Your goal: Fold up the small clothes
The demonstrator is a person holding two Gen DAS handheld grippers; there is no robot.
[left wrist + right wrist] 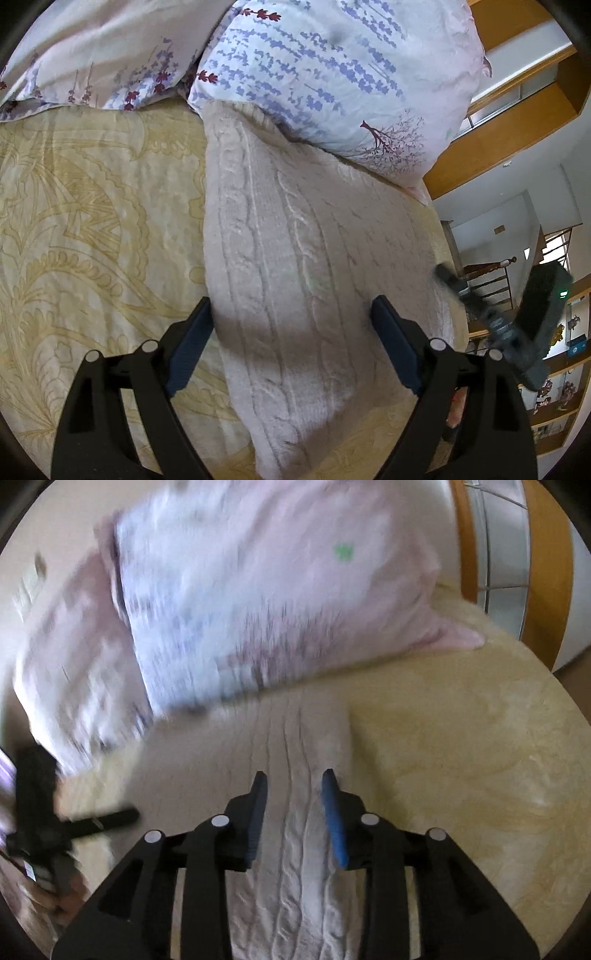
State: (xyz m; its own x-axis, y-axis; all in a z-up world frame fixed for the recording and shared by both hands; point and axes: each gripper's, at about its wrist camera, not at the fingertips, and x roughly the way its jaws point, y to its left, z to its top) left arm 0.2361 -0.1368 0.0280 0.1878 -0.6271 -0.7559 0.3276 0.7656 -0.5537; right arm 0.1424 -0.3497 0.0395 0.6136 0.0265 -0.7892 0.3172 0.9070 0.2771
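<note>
A pale cable-knit garment (295,258) lies folded into a long strip on the yellow patterned bedspread (74,221), its far end tucked against a floral pillow. My left gripper (291,302) hovers over the strip's near half with its jaws spread wide, one finger on each side of the knit and nothing pinched. In the right wrist view the same knit (295,867) runs under my right gripper (294,775). Its blue-padded fingers stand a narrow gap apart above the fabric, and the pads do not press on it. This view is blurred.
A lavender-print pillow (314,74) and a matching duvet (92,55) lie at the head of the bed. A wooden bed frame (498,147) stands past the pillow. Bedspread (461,757) stretches to the right of the garment. Shelves and a railing show at far right.
</note>
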